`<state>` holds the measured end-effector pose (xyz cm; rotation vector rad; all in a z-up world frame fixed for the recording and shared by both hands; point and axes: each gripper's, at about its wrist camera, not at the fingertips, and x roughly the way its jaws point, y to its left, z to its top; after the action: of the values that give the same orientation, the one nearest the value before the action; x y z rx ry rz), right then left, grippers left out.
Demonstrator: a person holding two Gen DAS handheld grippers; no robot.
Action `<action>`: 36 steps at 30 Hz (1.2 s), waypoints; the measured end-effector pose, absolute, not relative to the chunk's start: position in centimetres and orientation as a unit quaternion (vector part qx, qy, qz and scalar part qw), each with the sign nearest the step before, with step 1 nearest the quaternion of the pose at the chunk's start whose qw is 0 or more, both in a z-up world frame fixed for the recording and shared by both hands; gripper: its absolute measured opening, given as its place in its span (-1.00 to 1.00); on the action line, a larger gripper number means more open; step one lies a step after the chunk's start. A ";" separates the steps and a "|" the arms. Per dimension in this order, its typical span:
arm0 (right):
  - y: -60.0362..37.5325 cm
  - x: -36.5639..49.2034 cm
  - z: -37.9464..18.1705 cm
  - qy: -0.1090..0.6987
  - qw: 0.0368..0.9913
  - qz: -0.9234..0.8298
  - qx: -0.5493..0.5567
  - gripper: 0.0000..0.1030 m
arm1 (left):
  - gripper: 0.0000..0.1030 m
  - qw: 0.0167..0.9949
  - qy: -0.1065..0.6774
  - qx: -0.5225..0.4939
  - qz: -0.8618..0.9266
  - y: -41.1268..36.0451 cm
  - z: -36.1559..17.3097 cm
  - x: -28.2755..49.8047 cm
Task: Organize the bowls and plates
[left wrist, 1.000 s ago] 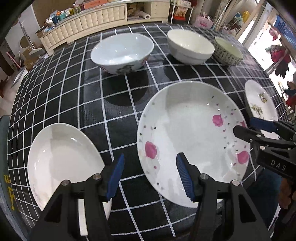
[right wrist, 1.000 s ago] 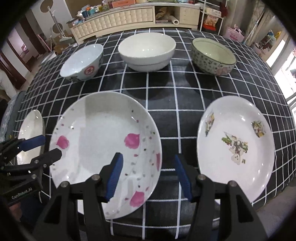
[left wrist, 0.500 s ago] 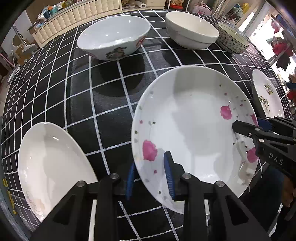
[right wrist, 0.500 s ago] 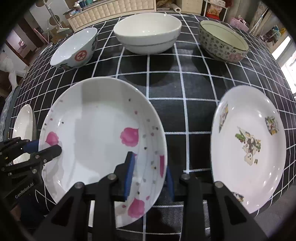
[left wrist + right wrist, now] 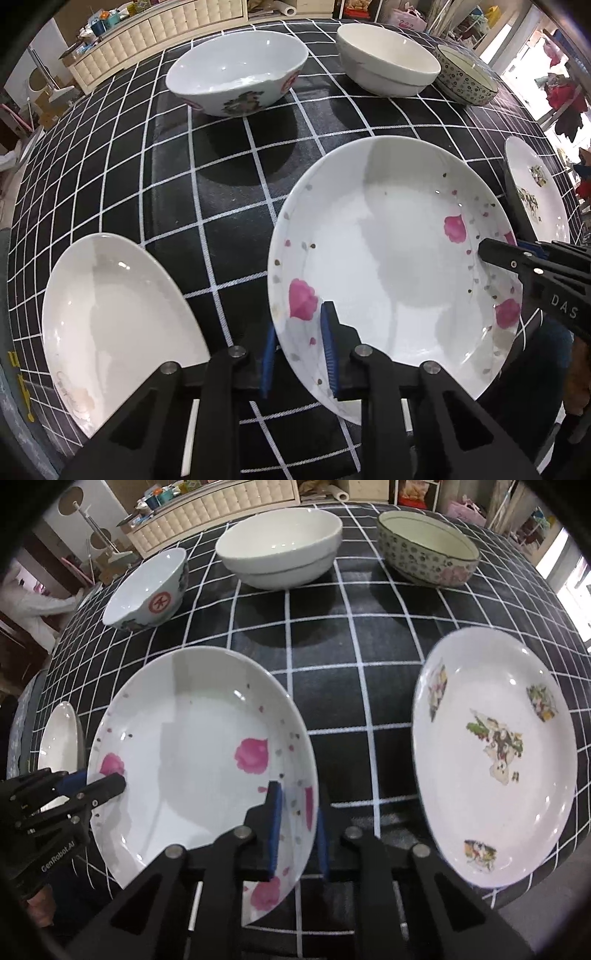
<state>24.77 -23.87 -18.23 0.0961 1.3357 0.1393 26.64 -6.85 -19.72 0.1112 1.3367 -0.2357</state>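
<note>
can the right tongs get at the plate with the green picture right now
Probably not yet: the right tongs are closing on the pink-flower plate rim. The green-picture plate lies bare beside it.

Three plates and three bowls sit on one checked tablecloth.

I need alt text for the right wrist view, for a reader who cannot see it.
The right gripper is closing on the rim of the pink-flowered plate, and the left gripper grips its opposite rim. A plate with vegetable prints and three bowls sit on the checked tablecloth.
</note>
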 end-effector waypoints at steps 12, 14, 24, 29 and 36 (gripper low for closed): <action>-20.4 25.1 -13.9 0.594 0.798 0.091 0.035 -0.63 | -0.62 0.802 0.587 0.054 -0.092 -3.7 -15.4 25.5; -18.9 25.4 -13.5 0.592 0.799 0.102 0.033 -0.64 | -0.62 0.805 0.585 0.050 -0.085 -2.5 -15.0 25.2; -9.7 25.5 -14.3 0.592 0.787 0.171 0.010 -0.64 | -0.64 0.810 0.586 0.009 -0.014 7.2 -14.9 22.8; -5.7 25.6 -15.9 0.601 0.776 0.191 -0.003 -0.65 | -0.66 0.804 0.595 -0.011 0.010 11.4 -16.3 21.8; -2.5 25.9 -17.4 0.611 0.767 0.194 -0.024 -0.67 | -0.67 0.800 0.599 -0.011 0.033 14.3 -17.5 20.9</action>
<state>25.92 -2.54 -17.42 -0.0523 1.3257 0.4215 20.89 14.27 -17.53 -0.0229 1.2840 0.0718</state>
